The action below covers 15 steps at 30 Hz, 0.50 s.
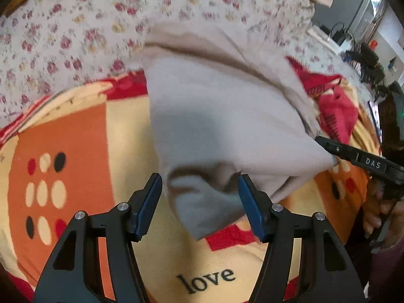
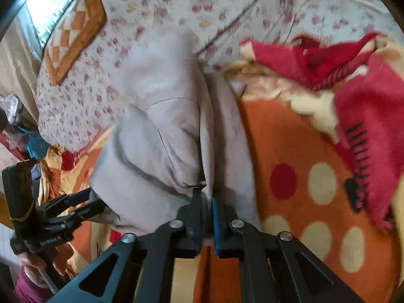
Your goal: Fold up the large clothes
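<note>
Garment (image 2: 161,126) lengthwise away from right gripper (image 2: 207,202)

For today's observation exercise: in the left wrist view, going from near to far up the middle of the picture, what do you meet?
The word "love" on the orange blanket → left gripper → grey garment → floral sheet.

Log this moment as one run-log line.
task: fold | right gripper: shut on beige garment | left gripper: open at hem
</note>
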### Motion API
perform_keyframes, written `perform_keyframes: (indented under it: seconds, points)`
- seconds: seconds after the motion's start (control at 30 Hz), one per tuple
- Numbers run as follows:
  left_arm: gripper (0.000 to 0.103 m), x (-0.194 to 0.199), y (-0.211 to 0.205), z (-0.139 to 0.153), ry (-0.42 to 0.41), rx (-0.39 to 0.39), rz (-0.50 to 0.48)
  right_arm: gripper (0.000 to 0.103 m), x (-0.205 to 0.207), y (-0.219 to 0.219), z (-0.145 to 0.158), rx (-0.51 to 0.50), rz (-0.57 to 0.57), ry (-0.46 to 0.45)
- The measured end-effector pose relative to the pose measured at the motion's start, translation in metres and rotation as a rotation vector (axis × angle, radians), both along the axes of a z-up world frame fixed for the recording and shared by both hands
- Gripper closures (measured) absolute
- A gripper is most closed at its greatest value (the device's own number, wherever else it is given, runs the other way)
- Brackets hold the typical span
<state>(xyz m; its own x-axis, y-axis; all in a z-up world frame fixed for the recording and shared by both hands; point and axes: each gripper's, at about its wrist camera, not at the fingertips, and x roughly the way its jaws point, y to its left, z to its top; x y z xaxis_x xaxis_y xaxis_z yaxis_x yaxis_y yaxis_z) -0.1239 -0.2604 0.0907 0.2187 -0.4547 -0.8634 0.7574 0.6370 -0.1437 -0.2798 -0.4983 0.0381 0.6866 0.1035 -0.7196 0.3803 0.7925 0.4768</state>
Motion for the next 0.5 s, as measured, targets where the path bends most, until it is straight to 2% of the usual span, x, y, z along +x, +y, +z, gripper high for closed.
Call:
perform_keyframes:
  seconds: [0.1, 0.17, 0.23, 0.27, 0.3, 0.33, 0.37, 0.4, 0.5]
  points:
    - [0.041, 0.013, -0.002, 0.009, -0.015, -0.025, 0.026, 0.083, -0.003, -0.005, 0.011, 0.015, -0.022, -0.045]
    - [0.041, 0.026, -0.004, 0.010, 0.000, -0.064, 0.063, 0.062, 0.002, -0.007, 0.014, 0.012, -0.025, -0.049]
    - [0.041, 0.047, -0.008, 0.009, 0.063, -0.121, 0.128, 0.052, 0.013, -0.013, 0.019, 0.025, -0.033, -0.061]
    - [0.041, 0.055, -0.010, 0.008, 0.081, -0.131, 0.151, 0.050, 0.017, -0.019, 0.022, 0.036, -0.036, -0.072]
    - [0.041, 0.064, -0.014, 0.006, 0.097, -0.137, 0.177, 0.050, 0.024, -0.025, 0.025, 0.048, -0.043, -0.081]
    - [0.041, 0.074, -0.019, 0.004, 0.102, -0.133, 0.198, 0.044, 0.033, -0.033, 0.030, 0.060, -0.050, -0.089]
    - [0.041, 0.081, -0.024, 0.002, 0.097, -0.121, 0.212, 0.031, 0.044, -0.039, 0.033, 0.073, -0.047, -0.100]
    - [0.041, 0.088, -0.029, -0.001, 0.091, -0.109, 0.228, 0.025, 0.056, -0.042, 0.036, 0.084, -0.037, -0.106]
    - [0.041, 0.103, -0.042, -0.013, 0.119, -0.083, 0.243, 0.023, 0.099, -0.053, 0.033, 0.120, 0.001, -0.086]
